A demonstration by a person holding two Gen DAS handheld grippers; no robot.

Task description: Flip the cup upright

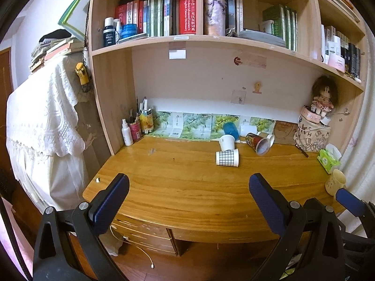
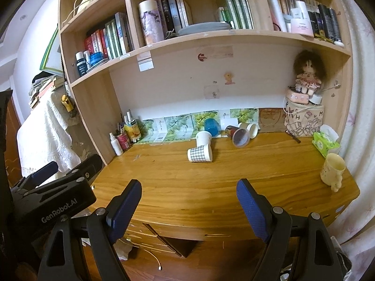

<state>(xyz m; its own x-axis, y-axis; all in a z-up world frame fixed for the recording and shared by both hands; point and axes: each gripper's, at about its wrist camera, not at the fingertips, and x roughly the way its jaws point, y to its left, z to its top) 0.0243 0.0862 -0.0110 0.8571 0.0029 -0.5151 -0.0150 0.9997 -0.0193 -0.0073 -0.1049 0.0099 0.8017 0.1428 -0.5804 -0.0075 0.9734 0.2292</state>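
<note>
Several cups lie on their sides at the back of the wooden desk (image 1: 178,187): a checked paper cup (image 1: 226,158) (image 2: 199,153), a white cup (image 1: 226,142) (image 2: 203,138), a blue cup (image 1: 230,130) (image 2: 211,127), a red patterned cup (image 1: 257,142) (image 2: 238,135) and another white cup (image 1: 268,137) (image 2: 250,128). A cream mug (image 1: 335,182) (image 2: 332,171) stands upright at the desk's right edge. My left gripper (image 1: 188,183) is open and empty over the front edge. My right gripper (image 2: 188,189) is open and empty, also near the front edge. The left gripper's body (image 2: 54,196) shows in the right wrist view.
A shelf unit with books (image 1: 182,11) rises over the desk. Pen holders and a white bottle (image 1: 127,132) stand back left. A doll on a box (image 1: 322,103) and a green tissue pack (image 1: 328,160) sit back right. A lace-covered cabinet (image 1: 42,121) stands to the left. Drawers sit under the desk.
</note>
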